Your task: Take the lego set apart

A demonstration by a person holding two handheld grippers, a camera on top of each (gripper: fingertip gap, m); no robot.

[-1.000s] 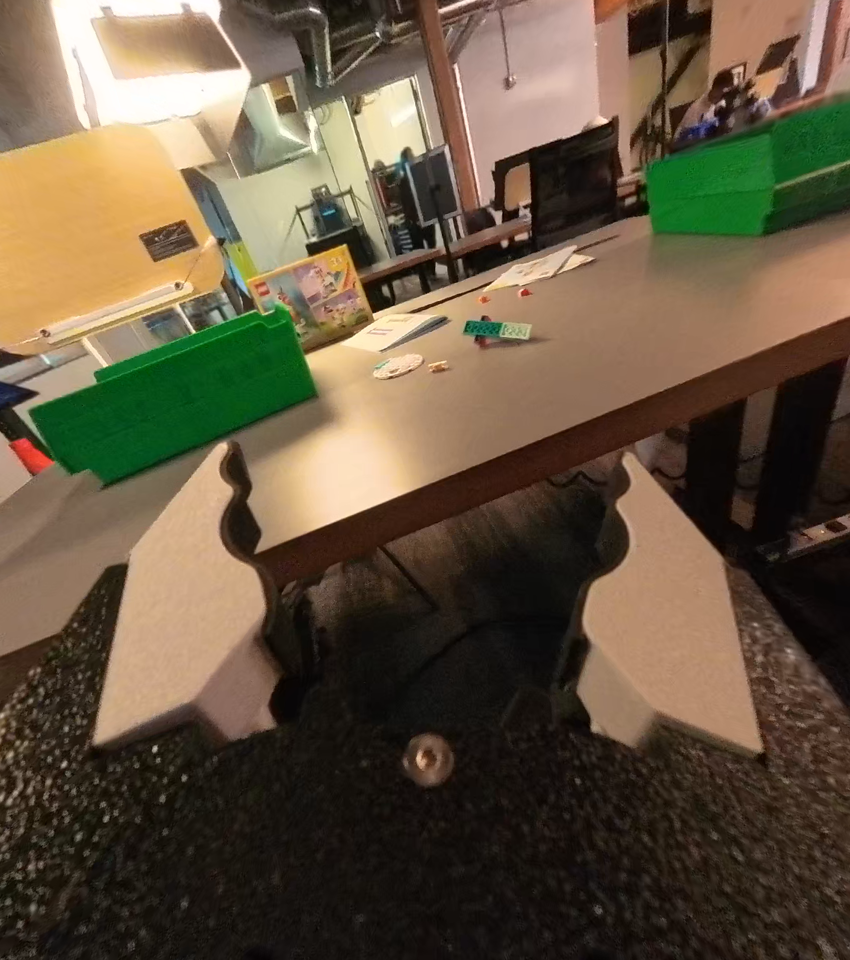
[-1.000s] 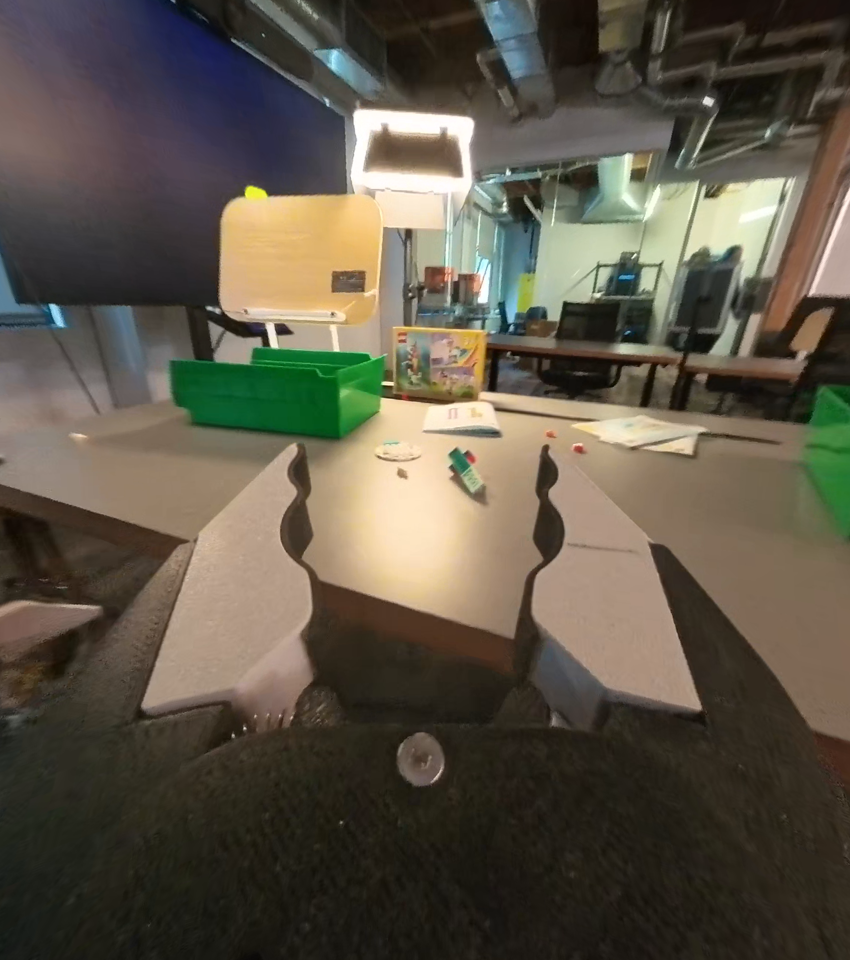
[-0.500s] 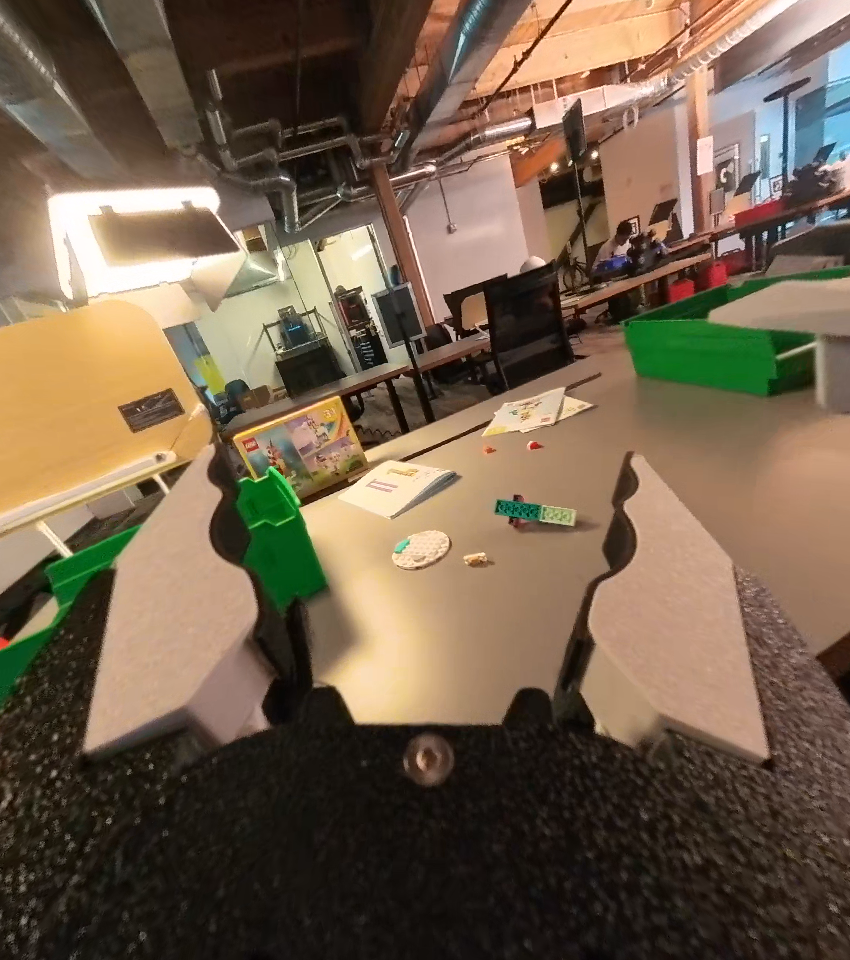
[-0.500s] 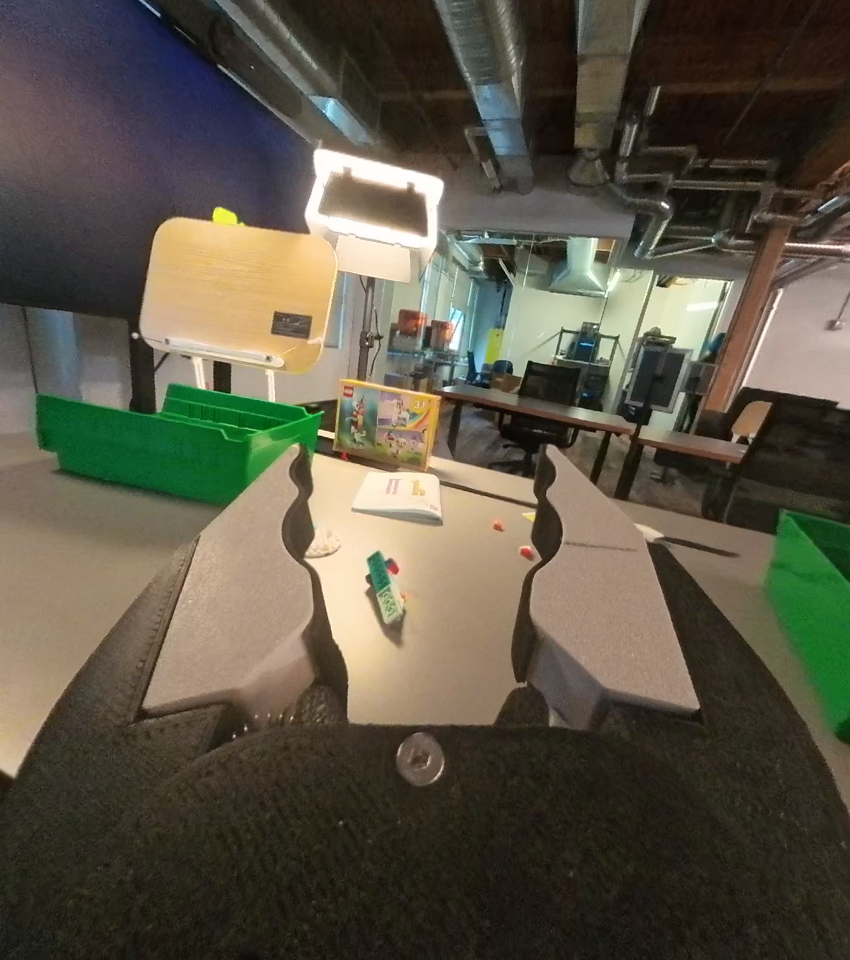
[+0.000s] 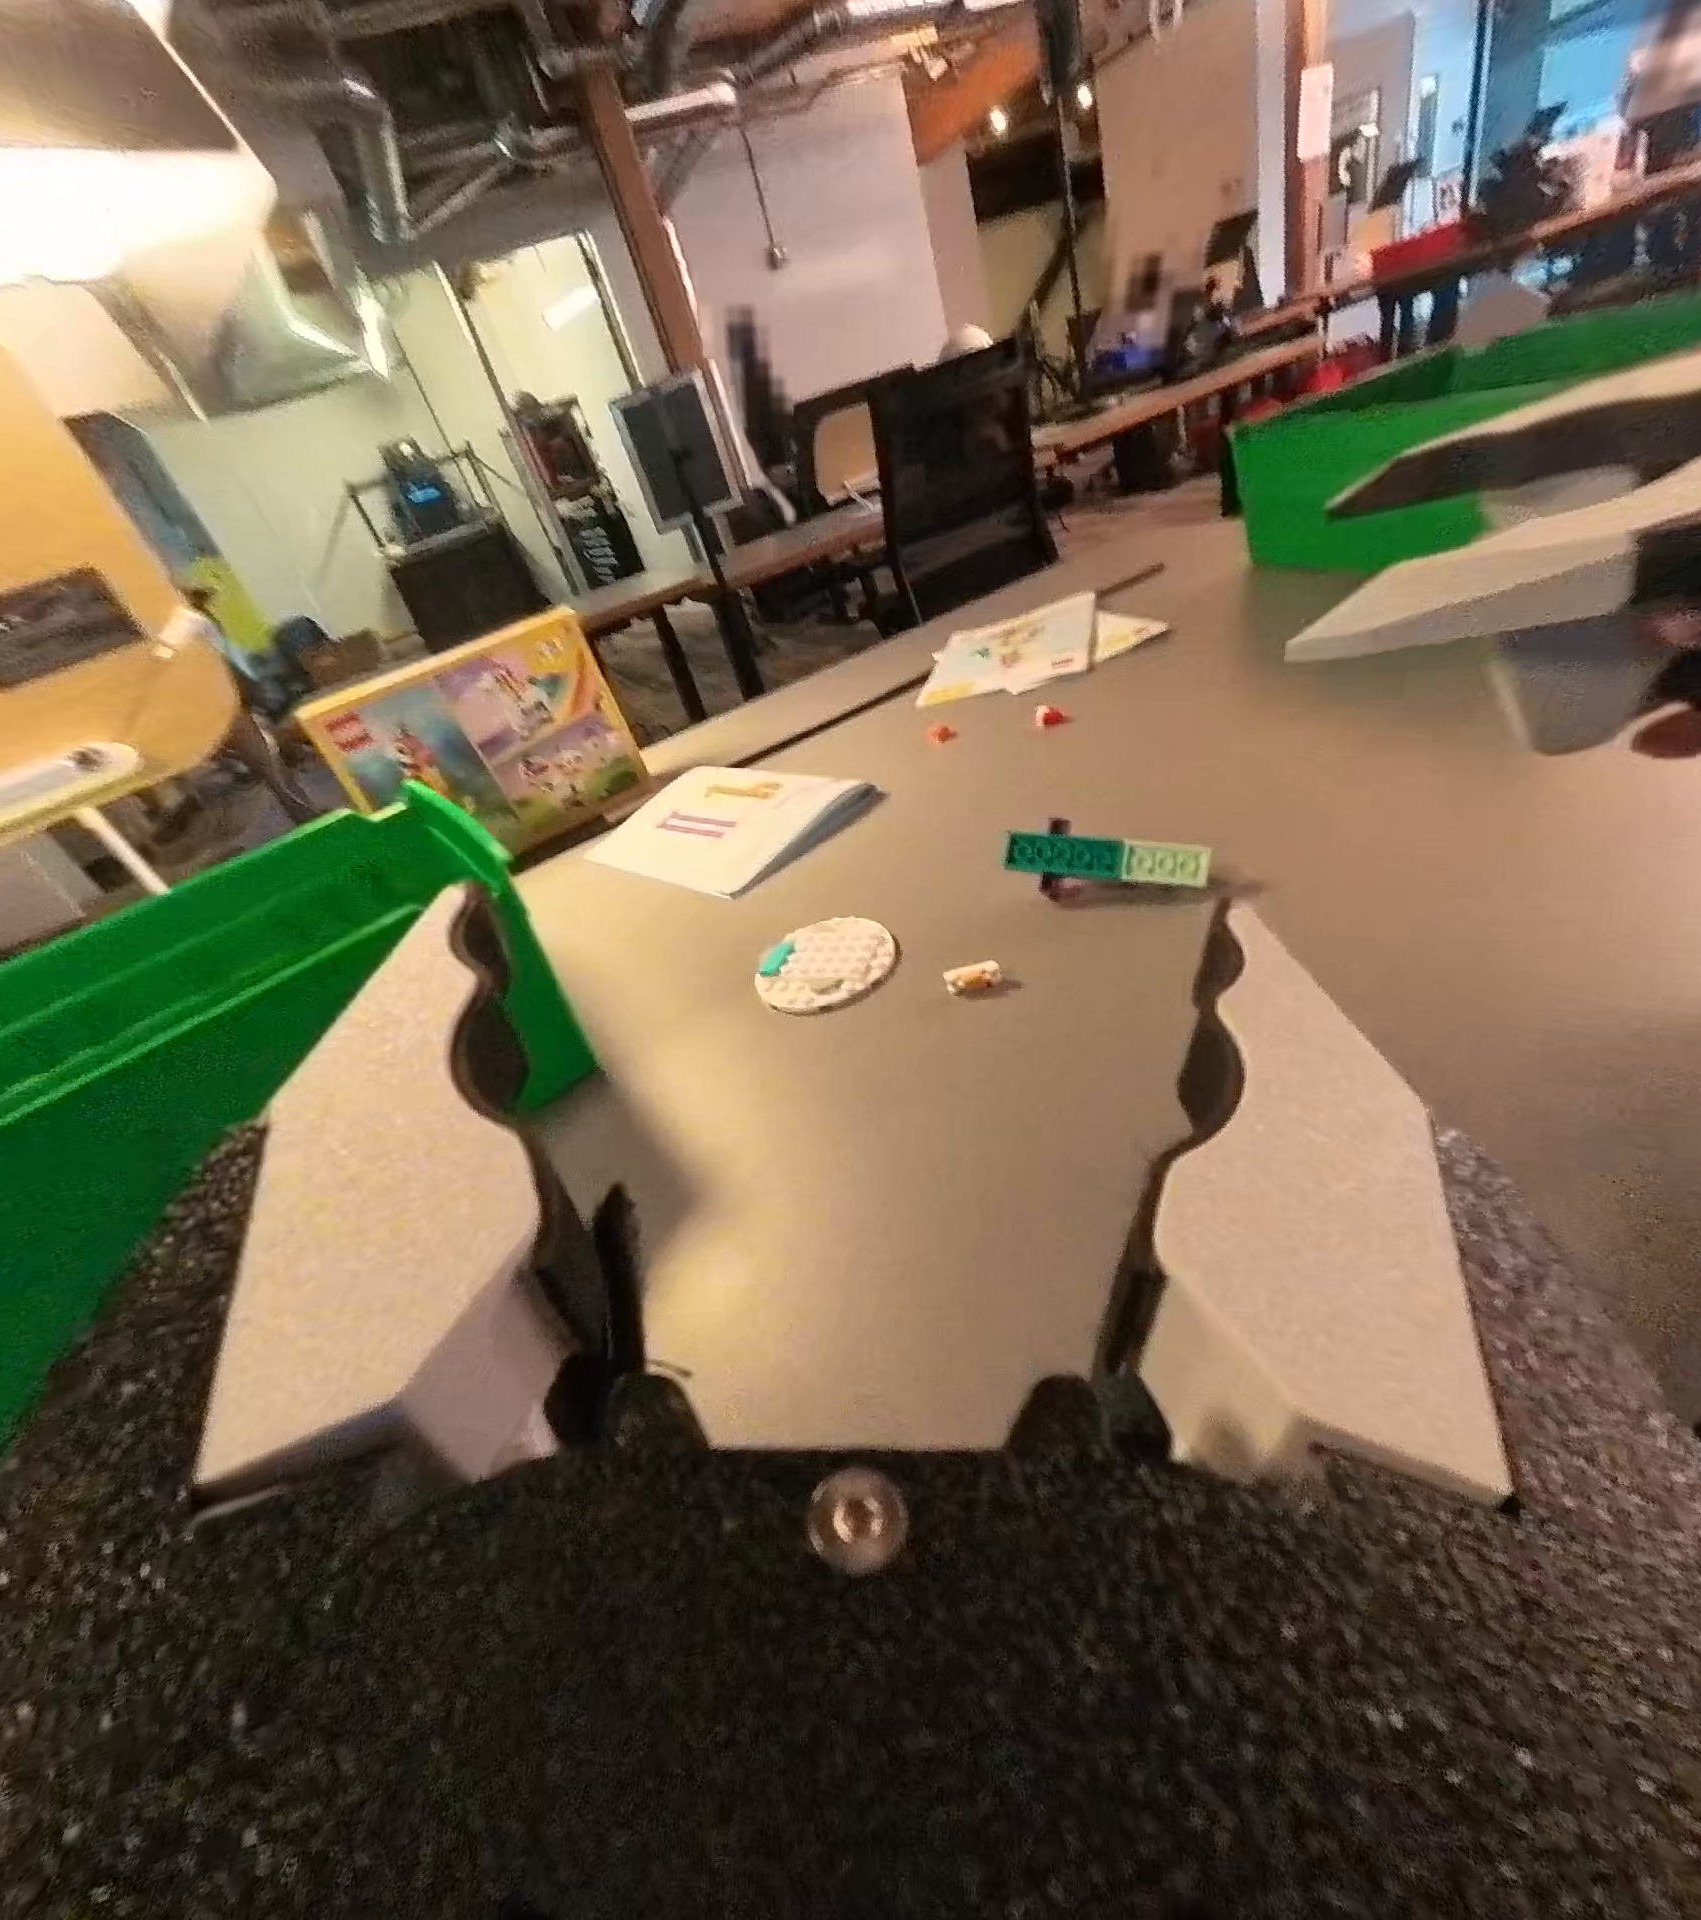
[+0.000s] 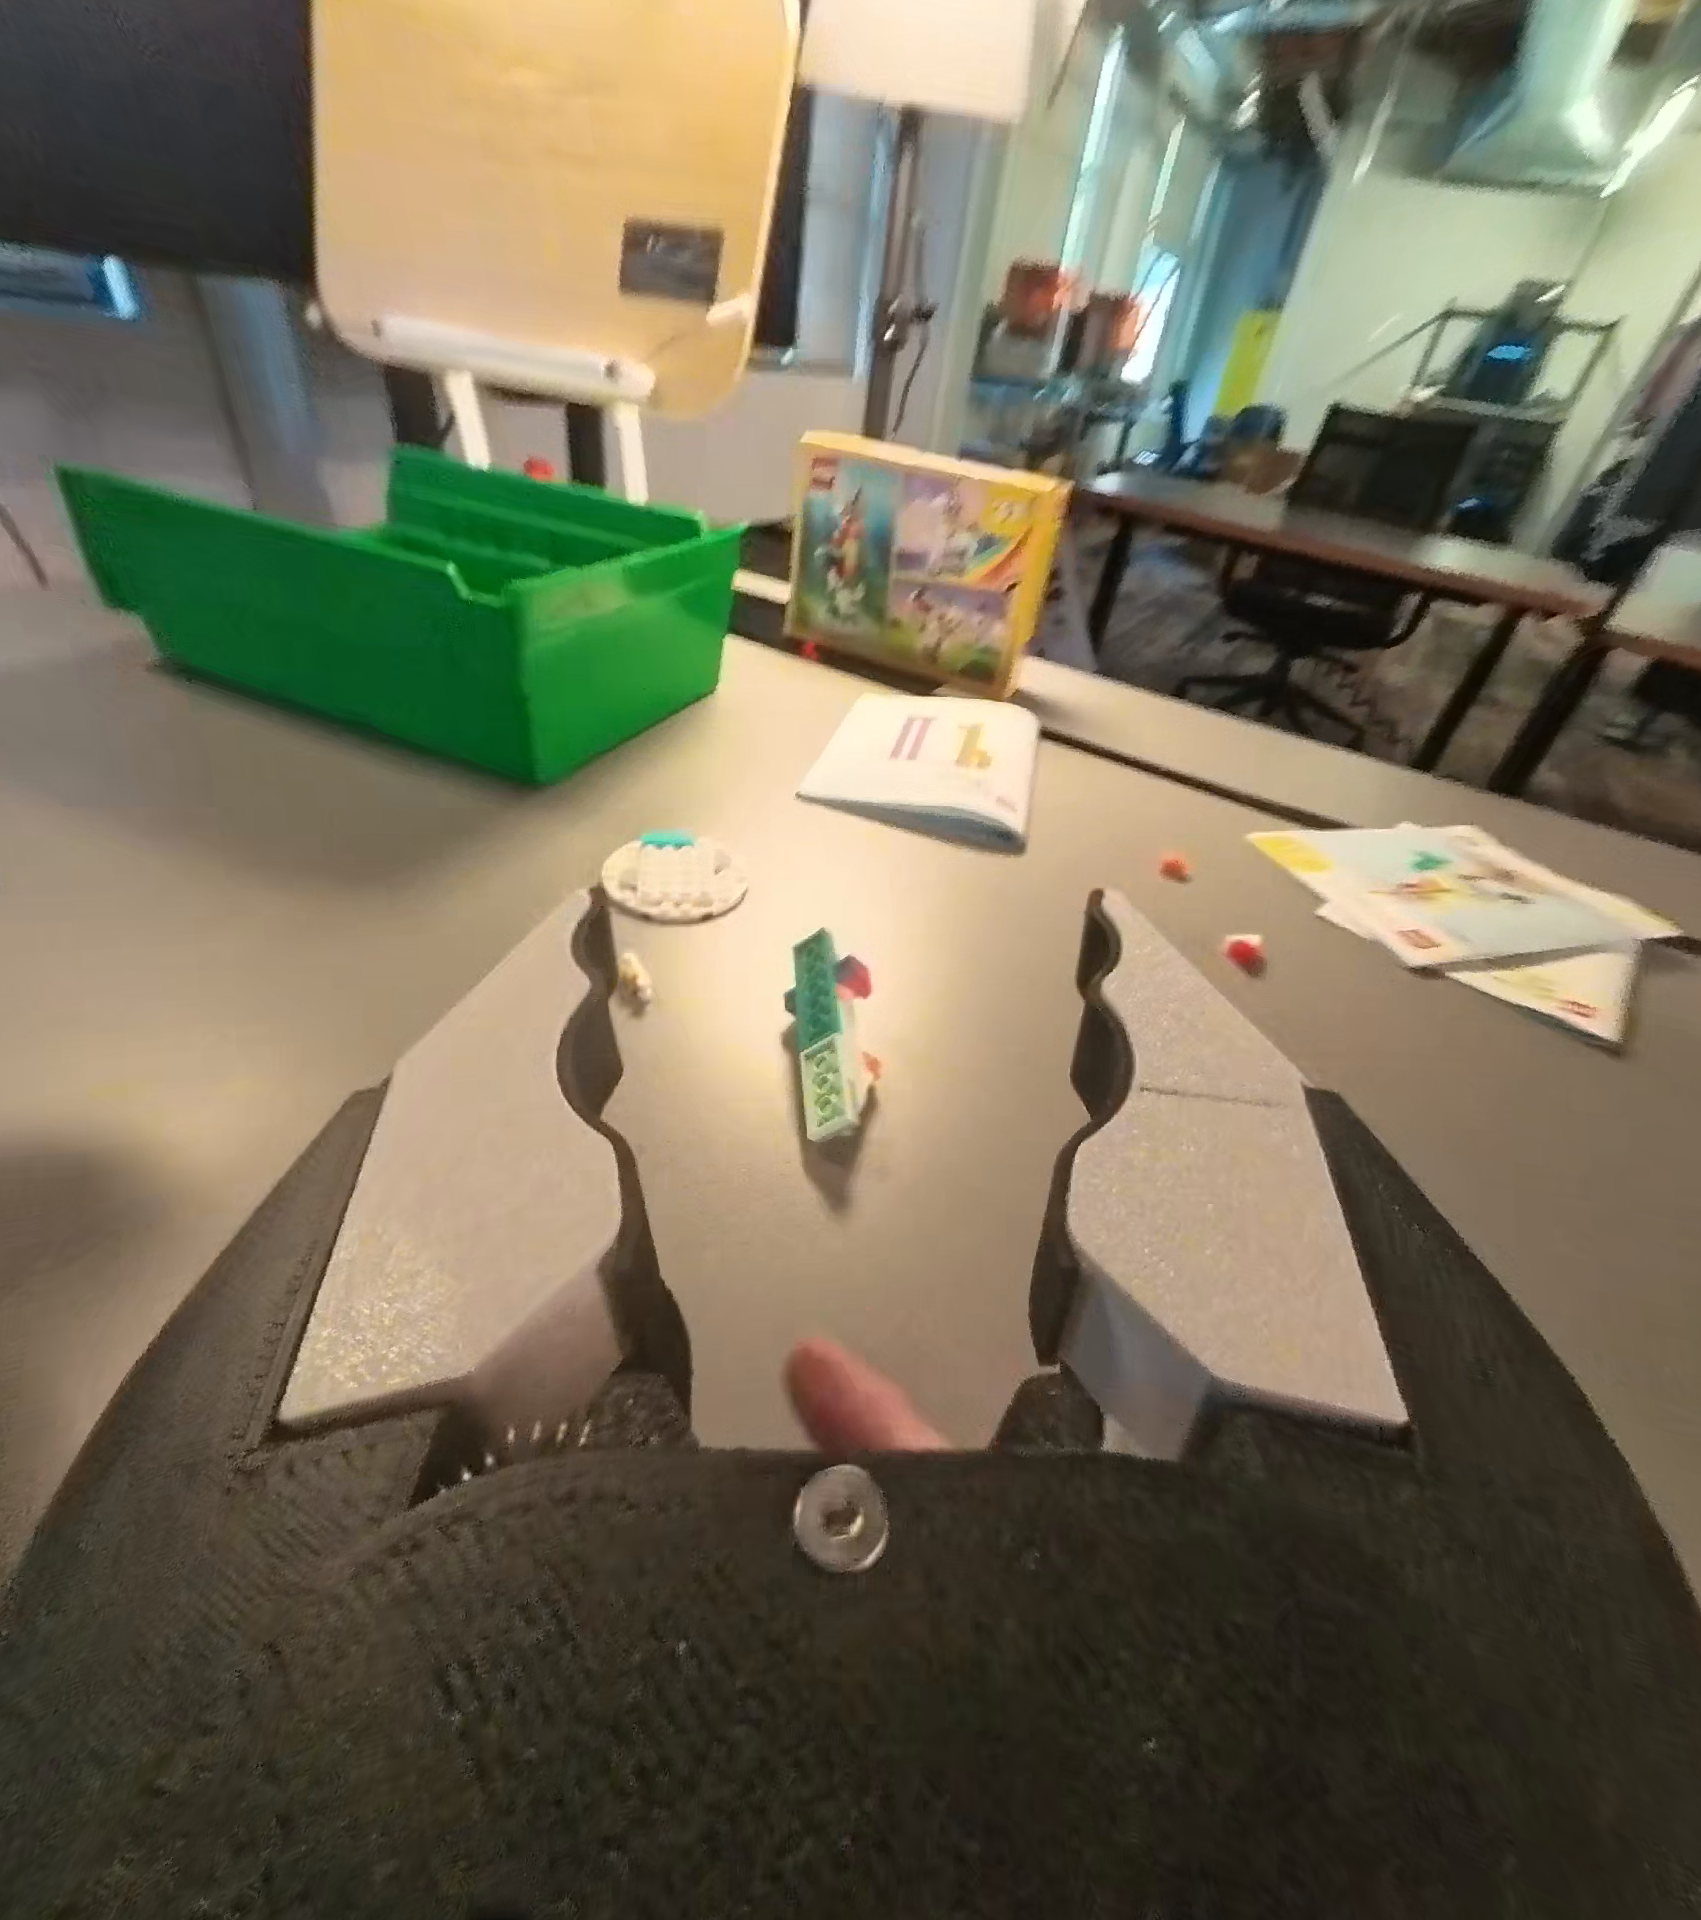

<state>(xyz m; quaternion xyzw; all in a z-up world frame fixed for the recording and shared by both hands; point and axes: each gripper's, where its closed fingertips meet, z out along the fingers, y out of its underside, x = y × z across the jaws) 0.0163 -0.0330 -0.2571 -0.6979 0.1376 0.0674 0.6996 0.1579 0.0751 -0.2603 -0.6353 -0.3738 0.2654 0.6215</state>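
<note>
A small lego build of dark green and light green plates [image 5: 1106, 862] with a red piece lies on the grey table [image 5: 1448, 935]. It also shows in the right wrist view [image 6: 820, 1029], between my right fingers. A round white plate with a teal piece [image 5: 825, 963] [image 6: 674, 878] and a tiny tan piece [image 5: 973, 978] [image 6: 634, 975] lie to its left. My left gripper [image 5: 846, 925] is open and empty, short of these pieces. My right gripper [image 6: 841, 914] is open and empty above the build, and also shows at the right in the left wrist view [image 5: 1552, 540].
A green bin [image 5: 150, 1039] [image 6: 430, 613] stands at the left, another green bin [image 5: 1345, 499] far right. A lego box [image 6: 924, 577], a booklet [image 6: 929, 769], loose sheets [image 6: 1469, 925] and small red pieces [image 6: 1244, 948] lie beyond. A fingertip [image 6: 846, 1408] shows under my right gripper.
Both grippers rose from below the table edge and moved forward over the table toward the lego pieces. The right gripper tilted down over the green build. Both stayed open.
</note>
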